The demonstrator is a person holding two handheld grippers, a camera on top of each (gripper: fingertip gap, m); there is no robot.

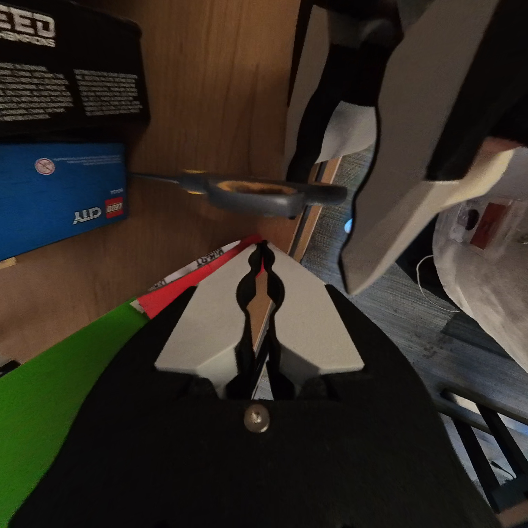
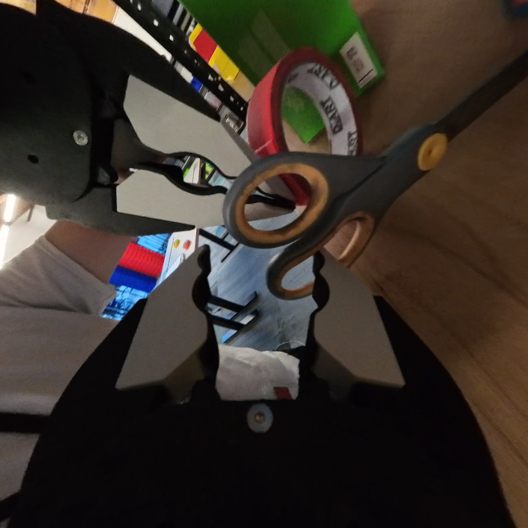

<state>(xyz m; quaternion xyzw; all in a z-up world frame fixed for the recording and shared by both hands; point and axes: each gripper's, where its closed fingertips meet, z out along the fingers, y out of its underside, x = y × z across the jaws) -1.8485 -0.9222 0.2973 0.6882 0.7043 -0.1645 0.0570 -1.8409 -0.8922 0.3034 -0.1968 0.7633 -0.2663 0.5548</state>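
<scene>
Grey scissors (image 2: 320, 205): handle loops between the spread fingers of the right gripper (image 2: 260, 274) (nothing clamped).
Left gripper (image 1: 263, 245): closed on the red tape roll (image 2: 303, 108), beside the scissors.

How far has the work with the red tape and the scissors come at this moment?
Done: the left gripper is shut on the rim of the red tape roll.
In hand: the right gripper is open, with the smaller handle loop of the scissors between its fingers, close to one of them.
Left: the scissors are not yet gripped; their blades look closed, over the wooden table.
</scene>
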